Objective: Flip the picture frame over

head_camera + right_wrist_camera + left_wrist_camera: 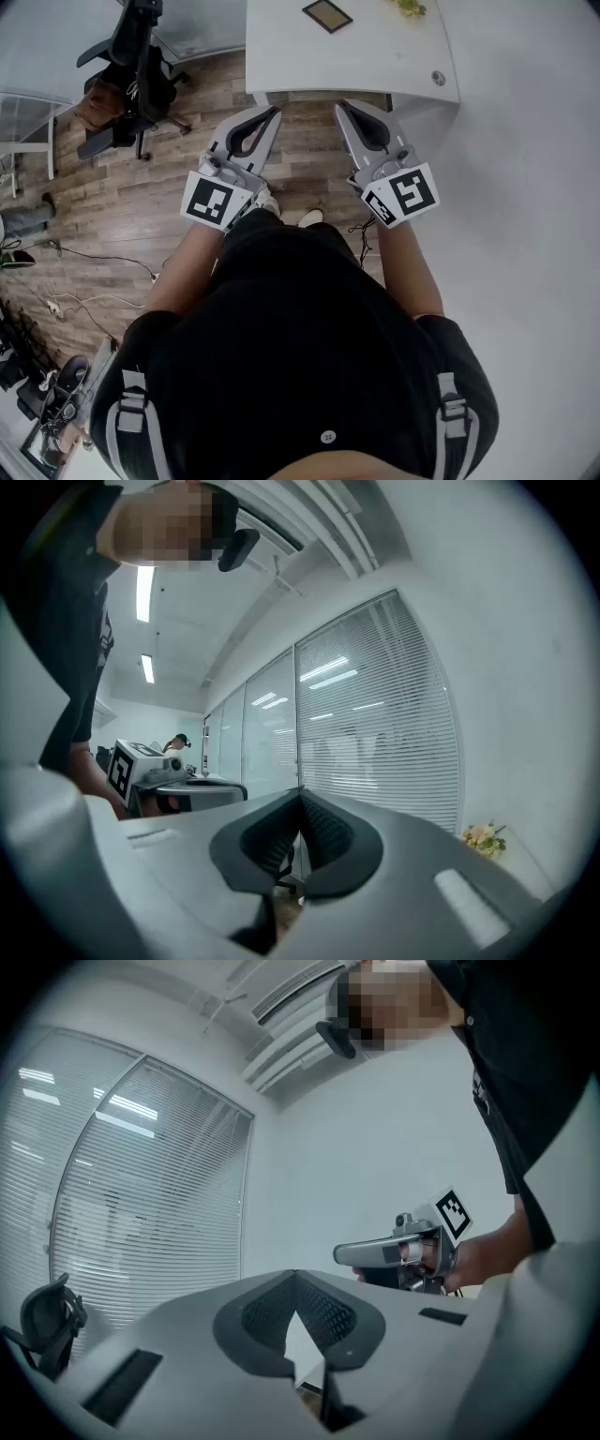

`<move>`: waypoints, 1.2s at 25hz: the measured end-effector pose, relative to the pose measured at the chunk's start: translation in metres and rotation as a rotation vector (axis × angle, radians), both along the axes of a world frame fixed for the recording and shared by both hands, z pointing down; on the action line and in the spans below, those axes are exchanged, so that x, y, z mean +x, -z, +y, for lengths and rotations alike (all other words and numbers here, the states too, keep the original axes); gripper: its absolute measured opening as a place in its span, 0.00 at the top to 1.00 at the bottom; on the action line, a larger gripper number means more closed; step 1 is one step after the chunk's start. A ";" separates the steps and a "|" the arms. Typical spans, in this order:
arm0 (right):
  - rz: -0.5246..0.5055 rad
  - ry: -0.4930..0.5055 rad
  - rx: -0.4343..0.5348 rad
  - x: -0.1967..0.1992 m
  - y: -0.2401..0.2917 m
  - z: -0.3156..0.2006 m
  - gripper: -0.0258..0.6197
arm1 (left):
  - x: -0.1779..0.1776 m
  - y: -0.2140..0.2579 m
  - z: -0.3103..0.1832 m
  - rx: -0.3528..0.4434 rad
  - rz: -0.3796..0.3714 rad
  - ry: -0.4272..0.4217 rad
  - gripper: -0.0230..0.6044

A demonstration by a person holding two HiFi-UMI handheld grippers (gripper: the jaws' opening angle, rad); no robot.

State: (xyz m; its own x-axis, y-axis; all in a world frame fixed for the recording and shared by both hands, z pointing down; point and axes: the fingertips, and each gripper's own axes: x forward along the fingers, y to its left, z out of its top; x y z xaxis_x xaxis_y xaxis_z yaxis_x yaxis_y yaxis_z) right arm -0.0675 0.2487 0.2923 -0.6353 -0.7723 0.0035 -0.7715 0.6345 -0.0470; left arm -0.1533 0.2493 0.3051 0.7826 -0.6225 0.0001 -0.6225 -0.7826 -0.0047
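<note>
The picture frame (328, 15), dark-rimmed with a brown face, lies flat on the white table (375, 61) at the top of the head view. I hold both grippers level in front of my body, short of the table's near edge and apart from the frame. My left gripper (275, 112) is shut with nothing in it, its tips meeting in the left gripper view (295, 1275). My right gripper (342, 107) is also shut and empty, tips together in the right gripper view (300, 793). The frame shows in neither gripper view.
A small bunch of flowers (410, 7) lies on the table's far side, also in the right gripper view (483, 836). A black office chair (131, 66) stands on the wood floor at the left. Cables (84, 300) trail across the floor. Windows with blinds (141, 1213) line the room.
</note>
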 end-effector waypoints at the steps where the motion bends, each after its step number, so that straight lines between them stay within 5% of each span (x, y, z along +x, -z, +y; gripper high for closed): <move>1: 0.010 0.000 0.011 0.007 0.000 0.004 0.95 | 0.005 0.001 0.005 -0.005 0.009 0.012 0.96; 8: 0.000 -0.003 0.029 0.041 -0.006 0.041 0.95 | 0.020 0.002 0.036 0.012 -0.002 0.046 0.96; 28: 0.024 0.074 0.028 0.056 -0.009 0.086 0.94 | 0.058 0.005 0.071 0.005 -0.018 0.030 0.96; 30: 0.023 0.076 0.021 0.055 -0.008 0.085 0.74 | 0.059 0.007 0.073 0.008 -0.017 0.029 0.96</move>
